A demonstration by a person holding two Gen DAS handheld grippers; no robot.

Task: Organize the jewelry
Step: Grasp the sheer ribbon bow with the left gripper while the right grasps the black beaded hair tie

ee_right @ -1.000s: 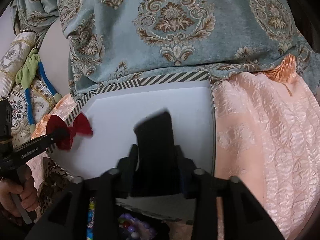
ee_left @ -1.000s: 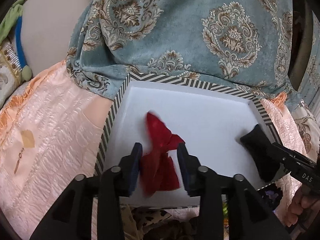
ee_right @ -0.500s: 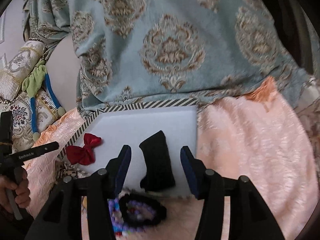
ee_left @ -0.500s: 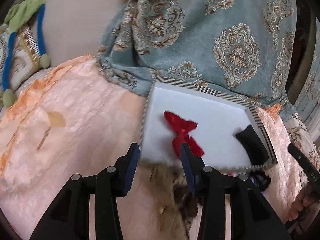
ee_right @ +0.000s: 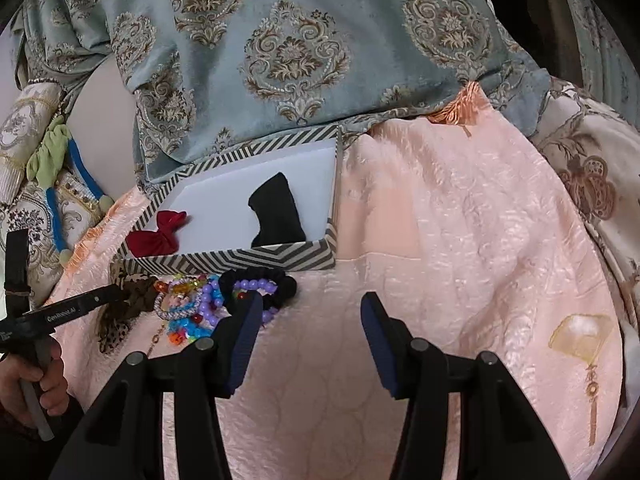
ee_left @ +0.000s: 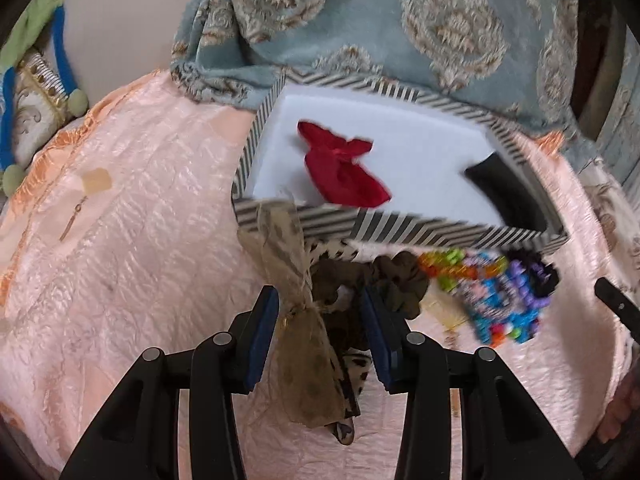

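**Two bows in the box, the rest still heaped in front of it**

The striped box sits on the peach bedspread, its far edge against a blue damask cushion. On its white floor lie a red bow toward the left and a black bow at the right wall, well apart from each other.

Just in front of the box's near wall is the jewelry pile: colourful bead bracelets, a black scrunchie ringed with purple beads, and leopard-print hair ties.

The left gripper hangs over the left end of that pile with its jaws apart. A brown gauzy bow lies between its pads, close to the left one (whether it touches cannot be told through the blur); nothing is clamped.

The right gripper stands wide and empty over bare bedspread, its left pad just beside the scrunchie. A hand grips the left tool's handle at the edge of the right wrist view.
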